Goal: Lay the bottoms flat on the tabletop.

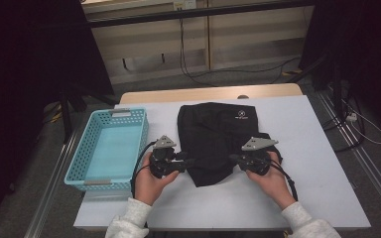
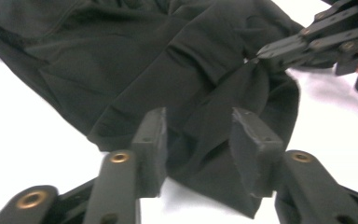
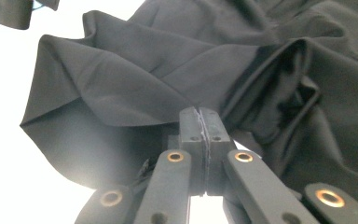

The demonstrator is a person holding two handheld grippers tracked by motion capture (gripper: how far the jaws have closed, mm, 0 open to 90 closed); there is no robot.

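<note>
A: Where does the black garment (image 1: 217, 141) lie?
B: Crumpled on the white table (image 1: 322, 163), at its middle, just right of the turquoise basket (image 1: 110, 148) near the left edge. A small pale logo faces up on its far part.

A: How do the left gripper's (image 1: 188, 161) jaws stand?
B: Parted to a moderate gap in the left gripper view, with the garment's near edge (image 2: 200, 135) lying in the gap. The pads do not press on it.

A: And the right gripper (image 1: 234, 157)?
B: Closed tight. In the right gripper view the two pads meet on a fold of the fabric (image 3: 135, 93), and in the left gripper view that gripper (image 2: 261, 52) pinches a raised peak of cloth at the garment's right side.

A: How do the hands sit?
B: Both enter from the near edge, one on each side of the garment.
</note>
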